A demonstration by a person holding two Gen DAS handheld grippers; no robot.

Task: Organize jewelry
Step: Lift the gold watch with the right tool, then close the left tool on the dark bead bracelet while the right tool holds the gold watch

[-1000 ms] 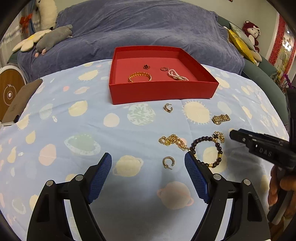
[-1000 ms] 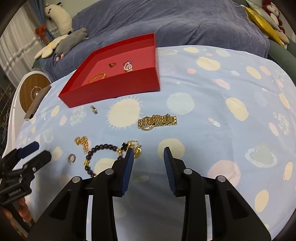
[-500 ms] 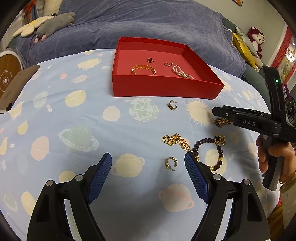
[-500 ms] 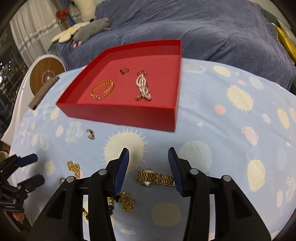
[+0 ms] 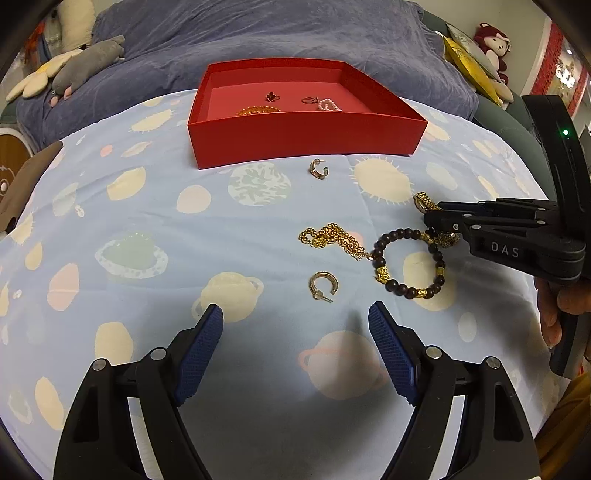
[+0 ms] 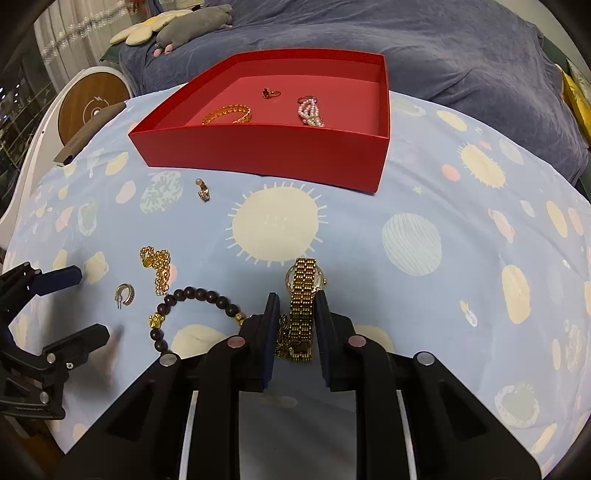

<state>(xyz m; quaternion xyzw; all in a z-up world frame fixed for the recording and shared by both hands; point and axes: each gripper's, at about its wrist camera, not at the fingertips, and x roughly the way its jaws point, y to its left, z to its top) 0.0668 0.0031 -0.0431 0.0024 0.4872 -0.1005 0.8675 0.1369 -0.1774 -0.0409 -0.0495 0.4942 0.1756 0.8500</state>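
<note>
A red box (image 5: 306, 142) (image 6: 266, 151) at the back holds a gold bracelet (image 6: 227, 114), a red clover ring (image 6: 270, 93) and a pearl piece (image 6: 309, 112). On the cloth lie a gold watch (image 6: 303, 291), a dark bead bracelet (image 5: 408, 260) (image 6: 195, 308), a gold chain (image 5: 330, 238) (image 6: 157, 267) and two gold hoop earrings (image 5: 322, 286) (image 5: 318, 170). My right gripper (image 6: 295, 308) straddles the watch strap, jaws narrowly apart, with a small gap on each side. My left gripper (image 5: 295, 325) is open wide, just in front of the near earring.
The table has a blue planet-print cloth (image 5: 147, 221). Behind it is a blue-covered sofa (image 5: 258, 33) with plush toys (image 5: 85, 62). A brown phone-like slab (image 6: 88, 133) lies at the left edge. A round wooden disc (image 6: 92, 107) stands beyond it.
My right gripper has come down and forward onto the watch, its jaws now around the strap. My left gripper has dropped lower toward the near earring, still open.
</note>
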